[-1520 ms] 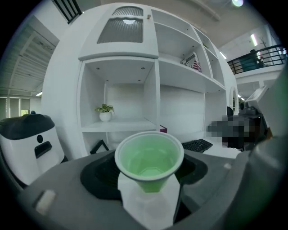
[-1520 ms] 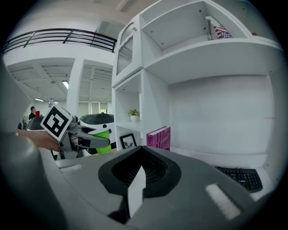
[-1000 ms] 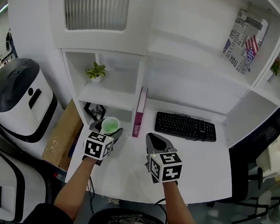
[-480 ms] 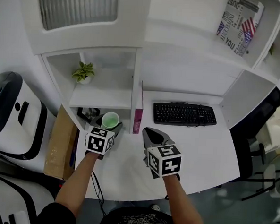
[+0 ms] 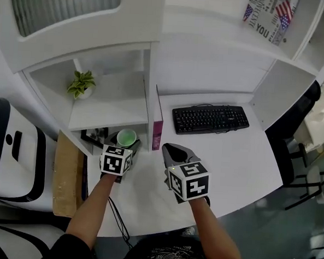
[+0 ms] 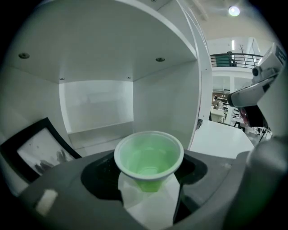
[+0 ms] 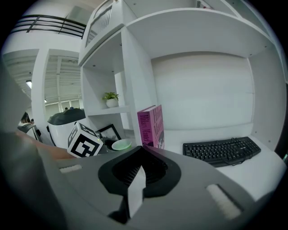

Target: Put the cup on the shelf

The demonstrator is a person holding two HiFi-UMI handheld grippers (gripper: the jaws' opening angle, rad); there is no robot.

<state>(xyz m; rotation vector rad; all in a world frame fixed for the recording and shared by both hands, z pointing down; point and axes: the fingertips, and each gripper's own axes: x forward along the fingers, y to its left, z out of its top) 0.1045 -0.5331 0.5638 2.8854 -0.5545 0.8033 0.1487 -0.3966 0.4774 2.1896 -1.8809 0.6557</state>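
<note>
A pale green plastic cup [image 5: 126, 137] with a white rim is held upright in my left gripper [image 5: 124, 146], which is shut on its lower body. In the left gripper view the cup [image 6: 149, 161] faces the lower shelf compartment [image 6: 96, 105], at its mouth, with a black picture frame [image 6: 33, 150] leaning at the left inside. My right gripper [image 5: 175, 153] hovers over the desk right of the cup, jaws shut with nothing between them. The right gripper view shows the cup [image 7: 121, 144] beside the left gripper's marker cube [image 7: 85, 140].
A pink book [image 5: 157, 133] stands against the shelf's divider. A black keyboard [image 5: 209, 118] lies on the white desk [image 5: 242, 158] to the right. A small potted plant [image 5: 80, 84] sits on the upper shelf board. A white and black machine [image 5: 10, 150] and a cardboard box [image 5: 65, 175] stand left of the desk.
My left gripper has carried the cup forward, closer to the lower compartment's mouth. The head view has swung left and tilted. The right gripper has kept its place beside it.
</note>
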